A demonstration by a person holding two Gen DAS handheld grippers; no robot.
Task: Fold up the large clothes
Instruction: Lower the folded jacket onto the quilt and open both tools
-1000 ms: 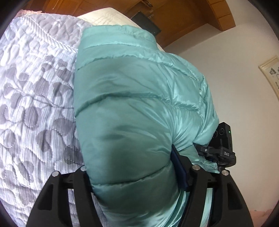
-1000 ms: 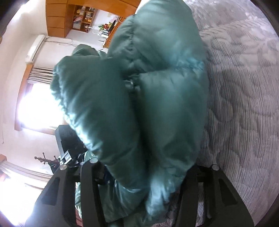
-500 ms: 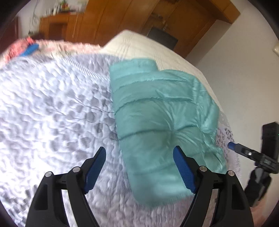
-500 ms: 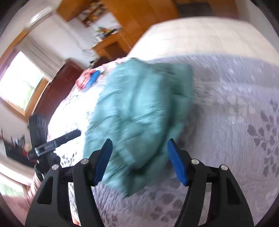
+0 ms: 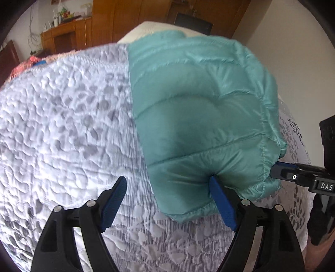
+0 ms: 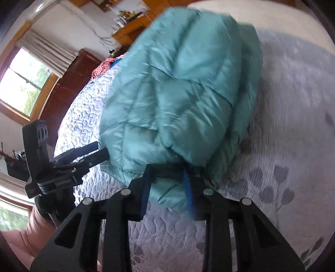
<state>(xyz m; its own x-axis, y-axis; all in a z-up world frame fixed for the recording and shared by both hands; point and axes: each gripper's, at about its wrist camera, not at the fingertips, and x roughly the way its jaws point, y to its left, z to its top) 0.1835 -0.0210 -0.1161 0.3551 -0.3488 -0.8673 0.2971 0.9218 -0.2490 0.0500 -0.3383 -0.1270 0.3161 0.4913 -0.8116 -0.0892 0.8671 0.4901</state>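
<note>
- Teal puffer jacket (image 5: 201, 117), folded into a thick bundle, lies on the bed's grey leaf-pattern quilt (image 5: 62, 129).
- Left tool (image 5: 168, 200): spread wide; its right pad touches the bundle's near edge, nothing pinched.
- Right tool (image 6: 167, 188): fingers close together, pinching the jacket's near hem.
- Wooden cabinets (image 5: 117, 18) and a window (image 6: 23, 83) lie beyond the bed.
- Right wrist view is motion-blurred; the bundle hides the far quilt.

Quilted bed (image 5: 62, 125), teal jacket (image 5: 199, 108) — seemingly folded
</note>
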